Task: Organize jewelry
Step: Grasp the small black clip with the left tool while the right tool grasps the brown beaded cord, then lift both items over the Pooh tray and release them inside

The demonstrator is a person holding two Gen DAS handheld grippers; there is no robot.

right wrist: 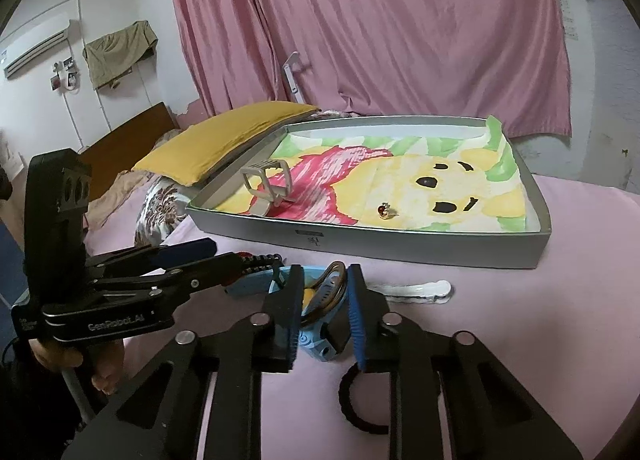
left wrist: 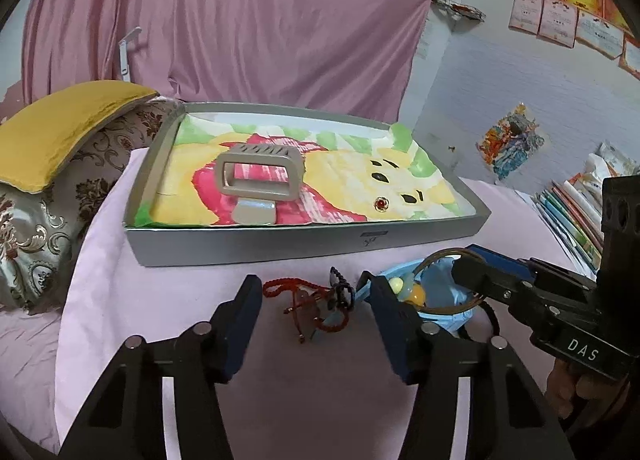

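A grey tray lined with a bear drawing holds a grey hair claw and a small red gem; the tray also shows in the right wrist view. In front of it lie a red cord bracelet, black beads and a blue watch with a brown bangle. My left gripper is open around the red cord. My right gripper is partly closed around the brown bangle and blue watch; contact is unclear.
A clear hair clip and a black hair tie lie on the pink sheet near my right gripper. A yellow pillow sits left of the tray. Books are stacked at the right. A pink curtain hangs behind.
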